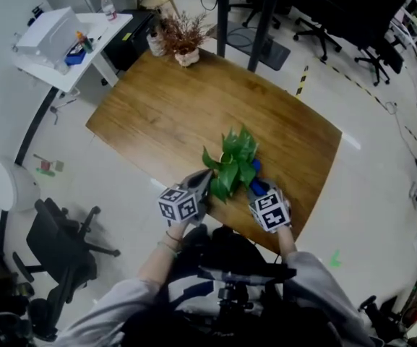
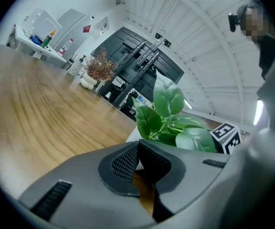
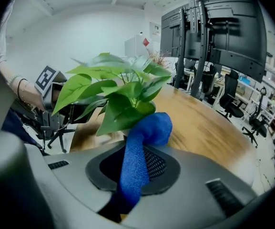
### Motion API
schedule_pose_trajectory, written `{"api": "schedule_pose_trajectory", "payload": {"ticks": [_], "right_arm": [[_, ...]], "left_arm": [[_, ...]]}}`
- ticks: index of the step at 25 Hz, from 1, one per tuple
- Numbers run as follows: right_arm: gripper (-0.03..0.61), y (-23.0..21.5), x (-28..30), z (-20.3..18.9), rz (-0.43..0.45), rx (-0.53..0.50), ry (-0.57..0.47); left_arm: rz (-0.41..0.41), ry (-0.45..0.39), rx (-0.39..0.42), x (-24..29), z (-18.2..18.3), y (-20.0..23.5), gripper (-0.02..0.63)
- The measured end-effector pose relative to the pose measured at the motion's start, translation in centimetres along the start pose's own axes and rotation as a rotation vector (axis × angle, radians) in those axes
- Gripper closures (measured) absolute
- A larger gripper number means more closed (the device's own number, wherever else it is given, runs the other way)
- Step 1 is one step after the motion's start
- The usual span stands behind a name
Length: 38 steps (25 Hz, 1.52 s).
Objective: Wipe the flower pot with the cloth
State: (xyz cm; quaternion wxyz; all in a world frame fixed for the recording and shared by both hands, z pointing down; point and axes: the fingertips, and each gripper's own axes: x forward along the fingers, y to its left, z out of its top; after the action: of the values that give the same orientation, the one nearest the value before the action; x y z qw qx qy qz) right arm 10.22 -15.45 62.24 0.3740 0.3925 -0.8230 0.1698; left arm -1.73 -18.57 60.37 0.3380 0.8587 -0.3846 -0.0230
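A green leafy plant (image 1: 233, 163) stands in a white flower pot (image 2: 132, 135) near the front edge of the wooden table (image 1: 165, 114); its leaves hide the pot in the head view. My left gripper (image 1: 207, 182) is at the pot's left side, and in the left gripper view its jaws (image 2: 138, 147) are shut on the pot's rim. At the pot's right, my right gripper (image 1: 257, 191) is shut on a blue cloth (image 3: 144, 137). The cloth's free end bulges forward and touches the pot under the leaves (image 3: 123, 94).
A small vase of dried flowers (image 1: 185, 38) stands at the table's far edge. A white side table (image 1: 63, 38) with a box and bottles is at the far left. A black office chair (image 1: 63, 244) stands on the floor at the left.
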Motion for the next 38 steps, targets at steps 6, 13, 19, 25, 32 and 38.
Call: {"api": "schedule_pose_trajectory", "payload": {"ticks": [6,13,19,25,32,38], "right_arm": [[0.518,3.0,1.7,-0.9,0.082,-0.028,0.043],[0.518,4.9,2.4,-1.0,0.134,-0.025,0.054],[0.518,2.2,-0.2,-2.2,0.082,0.053,0.039],[0.518,-3.7,-1.1,-1.3,-0.003,0.087,-0.030],[0.518,-1.3,0.3,2.0,0.083,-0.046,-0.066],[0.518,3.4,0.8,1.2,0.135,-0.105,-0.022]], "left_arm": [[-0.018,-0.024,-0.015,1.8,1.3,1.9,0.607],[-0.016,-0.008,-0.007,3.9,2.2,3.2,0.606],[0.016,0.020,0.008,2.1,1.0,2.9,0.607],[0.006,0.044,0.008,0.5,-2.1,0.4,0.607],[-0.043,0.103,0.037,1.9,-3.0,-1.2,0.607],[-0.020,0.100,0.084,1.6,-1.2,0.7,0.607]]}}
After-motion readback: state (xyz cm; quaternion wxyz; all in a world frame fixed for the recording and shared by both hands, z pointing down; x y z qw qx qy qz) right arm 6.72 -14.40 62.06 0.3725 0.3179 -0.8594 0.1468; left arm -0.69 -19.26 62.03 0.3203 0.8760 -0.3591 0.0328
